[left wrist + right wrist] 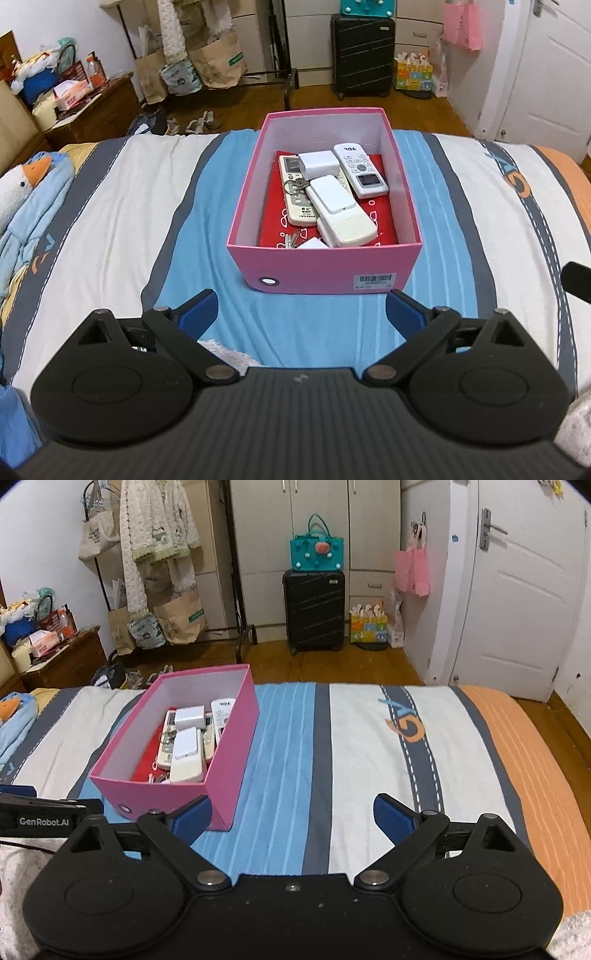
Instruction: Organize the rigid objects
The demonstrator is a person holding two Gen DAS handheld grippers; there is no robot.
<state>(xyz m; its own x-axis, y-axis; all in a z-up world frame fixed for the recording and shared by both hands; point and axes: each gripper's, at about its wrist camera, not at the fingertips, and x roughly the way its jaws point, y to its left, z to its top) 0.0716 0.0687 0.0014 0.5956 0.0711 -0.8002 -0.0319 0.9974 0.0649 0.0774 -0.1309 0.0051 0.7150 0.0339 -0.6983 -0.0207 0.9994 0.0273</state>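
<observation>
Pink box of remotes on the bed, both grippers empty

The pink box (325, 266) sits just ahead of the left gripper (301, 312), jaws wide, nothing held; the right gripper (291, 814), equally wide and empty, has it ahead-left.

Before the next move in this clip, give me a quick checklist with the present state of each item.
1. Left claw open, nothing between its fingers: ok.
2. Right claw open, nothing held: ok.
3. Pink box upright on the bed cover: ok.
4. Remotes, white charger and keys inside the box: ok.
5. No loose rigid items on the visible bed cover: ok.
6. Items neatly arranged: not ok, they overlap in a pile.
</observation>
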